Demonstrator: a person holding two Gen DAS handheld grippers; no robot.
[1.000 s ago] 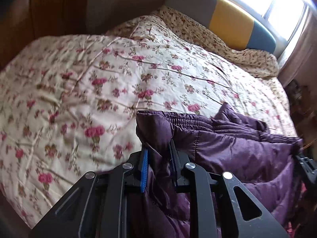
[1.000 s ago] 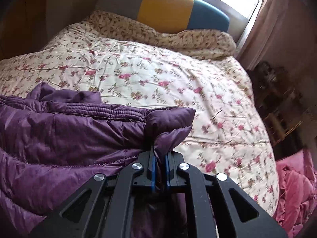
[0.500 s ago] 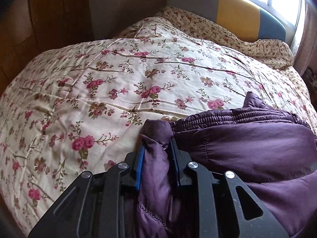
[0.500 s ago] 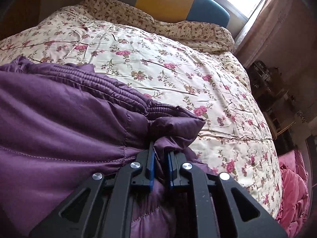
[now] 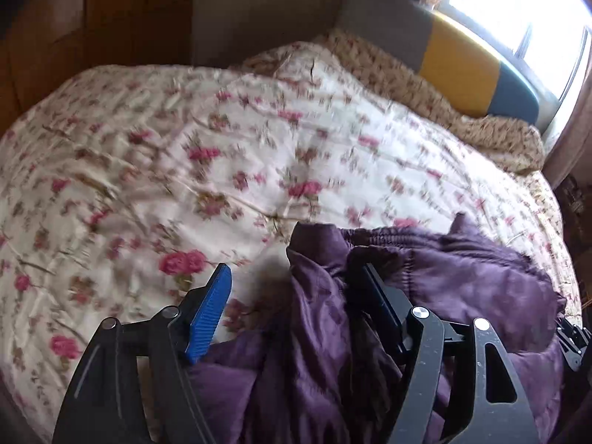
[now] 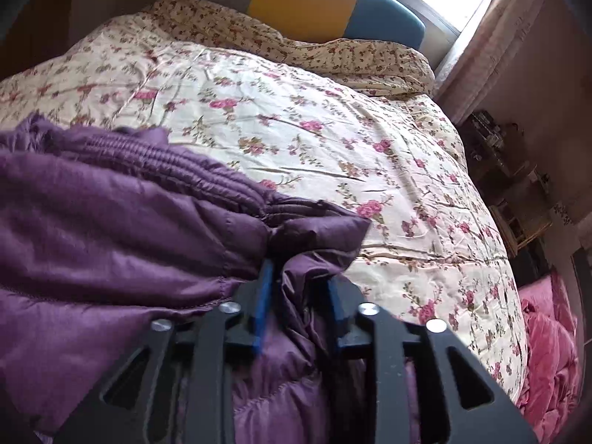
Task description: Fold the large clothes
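A purple quilted jacket (image 5: pixel 462 281) lies on the near part of a floral bedspread (image 5: pixel 222 155); it also shows in the right wrist view (image 6: pixel 111 222). My left gripper (image 5: pixel 296 273) is open wide, its blue-padded fingers (image 5: pixel 211 310) on either side of the jacket's left corner, which rests loose between them. My right gripper (image 6: pixel 299 277) is part open around the jacket's right corner, and the fabric sits slack between the pads.
The floral bedspread (image 6: pixel 333 129) covers the whole bed. A grey, yellow and blue headboard (image 6: pixel 325 3) stands at the far end under a bright window. A pink quilted fabric (image 6: pixel 547 351) lies off the bed's right side. Wooden furniture (image 5: pixel 74 29) stands at the far left.
Both grippers were shut on the jacket's corners and carried it forward onto the bed. Now the left jaws have opened wide and the right jaws have parted, letting the fabric go.
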